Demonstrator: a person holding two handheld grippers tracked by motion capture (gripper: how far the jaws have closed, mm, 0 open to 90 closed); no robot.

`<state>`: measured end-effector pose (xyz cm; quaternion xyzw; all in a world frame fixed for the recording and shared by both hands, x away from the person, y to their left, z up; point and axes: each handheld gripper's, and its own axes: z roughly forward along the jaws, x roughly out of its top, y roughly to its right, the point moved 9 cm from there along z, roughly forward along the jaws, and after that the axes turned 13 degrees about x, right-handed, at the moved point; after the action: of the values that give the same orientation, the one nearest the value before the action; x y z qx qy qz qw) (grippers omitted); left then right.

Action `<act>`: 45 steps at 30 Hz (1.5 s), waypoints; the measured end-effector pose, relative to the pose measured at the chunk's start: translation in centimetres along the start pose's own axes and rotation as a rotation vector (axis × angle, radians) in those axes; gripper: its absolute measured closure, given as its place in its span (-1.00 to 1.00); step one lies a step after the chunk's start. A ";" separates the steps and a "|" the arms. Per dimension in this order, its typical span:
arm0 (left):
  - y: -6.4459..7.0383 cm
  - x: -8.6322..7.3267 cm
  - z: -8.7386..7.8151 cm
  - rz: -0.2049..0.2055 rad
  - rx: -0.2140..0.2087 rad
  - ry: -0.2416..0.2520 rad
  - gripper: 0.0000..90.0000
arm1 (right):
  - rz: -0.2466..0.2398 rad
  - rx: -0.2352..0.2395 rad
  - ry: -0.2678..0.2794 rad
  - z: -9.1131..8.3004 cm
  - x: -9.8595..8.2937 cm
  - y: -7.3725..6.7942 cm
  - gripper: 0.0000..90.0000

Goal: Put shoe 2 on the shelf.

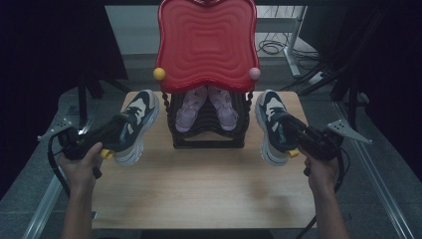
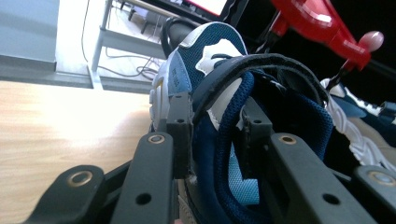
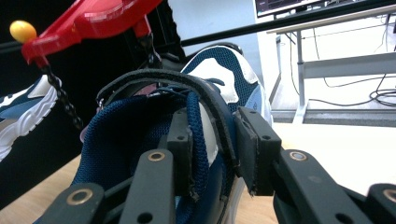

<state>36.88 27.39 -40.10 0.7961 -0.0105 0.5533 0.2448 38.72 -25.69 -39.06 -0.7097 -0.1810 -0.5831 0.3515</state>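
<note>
From high view we see whole layout: red rack top (image 1: 206, 42), pink shoes (image 1: 206, 107) on black rack (image 1: 206, 137) beneath, bench (image 1: 199, 189), left sneaker (image 1: 137, 124) and right sneaker (image 1: 271, 124) flanking rack. Gripper views give us what high view hides: jaw contact. Left tool (image 2: 212, 140) clenched on left sneaker's (image 2: 224, 93) heel collar, one jaw outside, one inside. Right tool (image 3: 215, 140) likewise pinches right sneaker's (image 3: 187, 116) collar edge. We see both sneakers at bench rear, toes pointing away from tools.
</note>
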 end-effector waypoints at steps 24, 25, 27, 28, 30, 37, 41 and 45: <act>0.7 5.2 0.8 -0.023 -0.012 0.060 0.58 | -0.024 0.006 0.036 1.2 4.6 -0.5 0.52; 0.7 5.3 0.8 -0.021 -0.009 0.063 0.58 | -0.027 0.007 0.042 1.3 4.8 -0.5 0.52; 0.8 5.7 0.9 -0.013 -0.006 0.065 0.58 | -0.017 0.009 0.047 1.3 5.2 -0.5 0.52; 0.9 6.0 0.9 -0.010 -0.005 0.067 0.58 | -0.024 0.009 0.049 1.3 5.4 -0.5 0.52; 1.0 6.5 0.9 -0.005 -0.002 0.074 0.58 | -0.019 0.006 0.056 1.3 5.9 -0.5 0.52; 1.6 8.3 0.9 0.005 0.000 0.093 0.58 | -0.034 -0.004 0.075 1.2 7.7 -0.5 0.52; 1.9 9.1 1.1 0.004 -0.004 0.102 0.58 | -0.040 -0.003 0.086 1.2 8.7 -0.6 0.52; 2.2 10.1 1.2 0.009 -0.004 0.108 0.58 | -0.034 -0.001 0.097 1.3 9.6 -0.7 0.52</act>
<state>41.24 27.49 -30.62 0.7644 -0.0021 0.5967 0.2441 41.57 -25.79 -29.81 -0.6776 -0.1756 -0.6228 0.3496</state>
